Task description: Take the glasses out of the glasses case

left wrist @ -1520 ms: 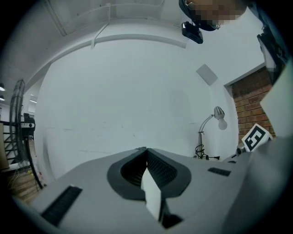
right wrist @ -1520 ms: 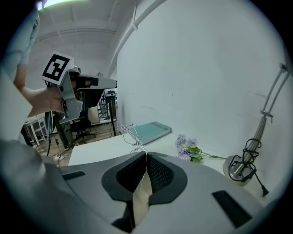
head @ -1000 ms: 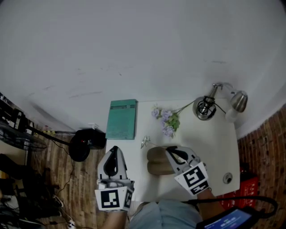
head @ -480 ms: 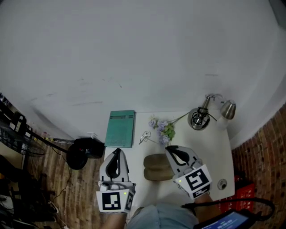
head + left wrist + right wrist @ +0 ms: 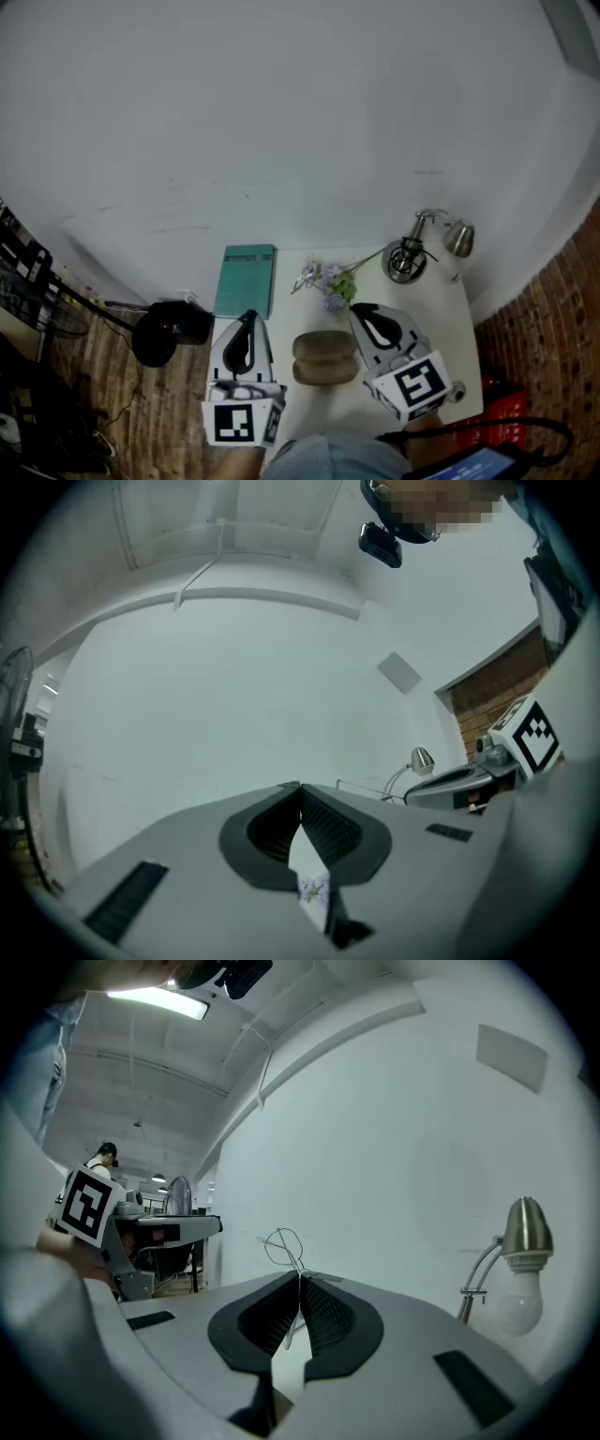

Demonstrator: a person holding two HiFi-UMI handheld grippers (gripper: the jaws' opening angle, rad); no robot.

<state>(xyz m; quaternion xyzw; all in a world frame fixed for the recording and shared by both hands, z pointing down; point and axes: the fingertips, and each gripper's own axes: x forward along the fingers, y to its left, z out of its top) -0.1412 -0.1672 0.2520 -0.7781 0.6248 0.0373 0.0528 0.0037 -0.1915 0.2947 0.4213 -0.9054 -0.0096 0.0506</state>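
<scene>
The thin wire glasses [image 5: 284, 1244] stick out beyond the tips of my right gripper [image 5: 300, 1277], which is shut on one of their wire arms, level above the table. In the head view the glasses [image 5: 305, 276] hang left of my right gripper [image 5: 359, 312], near the flowers. The tan glasses case [image 5: 324, 356] lies open on the white table [image 5: 412, 319] between the two grippers. My left gripper [image 5: 247, 319] hovers left of the case. Its jaws meet at the tip with nothing between them [image 5: 300, 787].
A green book [image 5: 246, 279] lies at the table's back left, and purple flowers [image 5: 330, 286] lie behind the case. A metal desk lamp [image 5: 408, 258] stands at the back right. A black object [image 5: 169, 328] sits on the floor to the left, and a white wall is behind.
Both grippers have risen above the table. The glasses went up with the right gripper, away from the case. The case has stayed put.
</scene>
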